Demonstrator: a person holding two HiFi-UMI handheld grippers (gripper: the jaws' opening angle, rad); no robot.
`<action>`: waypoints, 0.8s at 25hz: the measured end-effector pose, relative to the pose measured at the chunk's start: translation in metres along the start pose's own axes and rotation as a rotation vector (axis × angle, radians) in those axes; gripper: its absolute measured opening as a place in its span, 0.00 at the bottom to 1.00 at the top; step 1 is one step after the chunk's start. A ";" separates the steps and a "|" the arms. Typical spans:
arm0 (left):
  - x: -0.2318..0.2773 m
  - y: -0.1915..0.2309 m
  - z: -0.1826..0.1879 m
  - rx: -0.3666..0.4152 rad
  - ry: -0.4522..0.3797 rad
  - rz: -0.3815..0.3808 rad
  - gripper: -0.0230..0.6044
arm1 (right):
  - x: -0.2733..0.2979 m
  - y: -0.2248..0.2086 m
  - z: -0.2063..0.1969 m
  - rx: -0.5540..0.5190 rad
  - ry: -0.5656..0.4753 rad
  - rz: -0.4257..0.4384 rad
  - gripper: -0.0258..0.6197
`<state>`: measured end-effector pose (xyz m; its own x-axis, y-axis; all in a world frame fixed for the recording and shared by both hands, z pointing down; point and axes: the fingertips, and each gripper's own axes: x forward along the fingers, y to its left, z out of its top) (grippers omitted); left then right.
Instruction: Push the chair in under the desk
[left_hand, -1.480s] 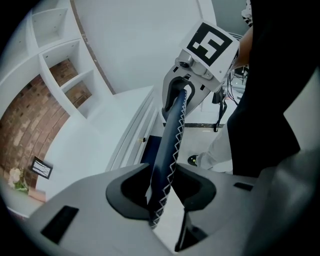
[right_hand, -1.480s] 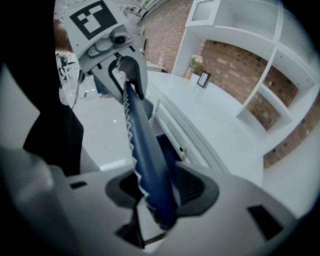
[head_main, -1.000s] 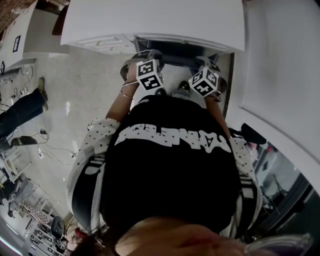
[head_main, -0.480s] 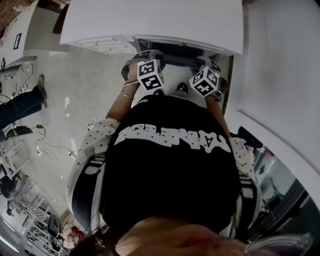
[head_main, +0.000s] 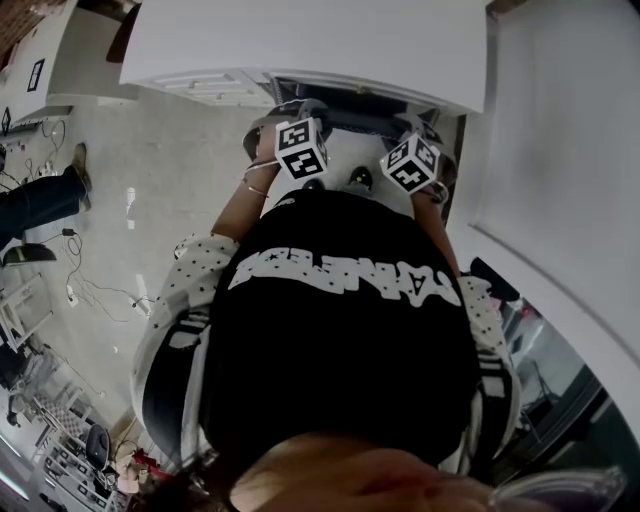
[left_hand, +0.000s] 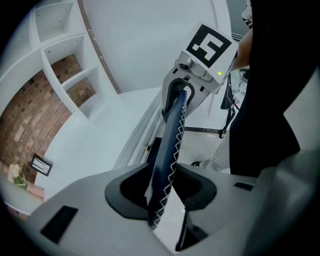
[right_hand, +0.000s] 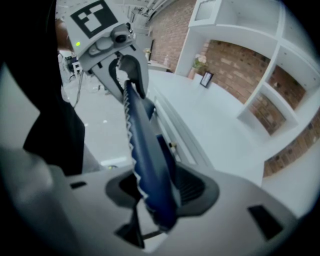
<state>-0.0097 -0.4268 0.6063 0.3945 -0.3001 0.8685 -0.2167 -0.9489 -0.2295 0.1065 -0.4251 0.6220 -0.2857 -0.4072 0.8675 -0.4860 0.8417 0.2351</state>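
The chair's back is a dark blue padded edge with white zigzag stitching (left_hand: 172, 130) (right_hand: 142, 135). Both grippers hold its top edge, just in front of the white desk (head_main: 300, 40). My left gripper (left_hand: 162, 187) (head_main: 296, 112) has the edge between its pads. Its jaws have just been opening a little, and the pads still lie against the padding. My right gripper (right_hand: 155, 187) (head_main: 418, 122) is shut on the same edge further along. Each gripper view shows the other gripper clamped on the far end. In the head view my torso hides the seat.
The desk top (right_hand: 210, 125) runs beside the chair, with a drawer front (head_main: 210, 85) under it. White wall shelves over brick (left_hand: 65, 65) (right_hand: 250, 65) rise behind the desk. A white wall (head_main: 560, 150) is close on the right. A bystander's leg (head_main: 40, 200) and floor cables (head_main: 90, 290) are on the left.
Both grippers stay where they were on the chair back. The bystander's leg at the left has drifted further toward the picture's edge.
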 end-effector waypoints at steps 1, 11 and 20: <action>0.000 0.000 0.000 -0.006 -0.001 -0.004 0.31 | 0.000 0.000 0.000 0.000 0.000 0.002 0.32; -0.006 -0.003 -0.004 -0.062 -0.033 -0.002 0.35 | -0.004 0.009 -0.002 0.008 -0.037 0.024 0.36; -0.040 0.004 -0.006 -0.227 -0.142 0.086 0.35 | -0.027 0.010 0.003 0.085 -0.131 0.022 0.37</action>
<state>-0.0316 -0.4175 0.5732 0.4836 -0.4045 0.7762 -0.4429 -0.8780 -0.1817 0.1069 -0.4072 0.5997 -0.3994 -0.4361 0.8064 -0.5447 0.8204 0.1739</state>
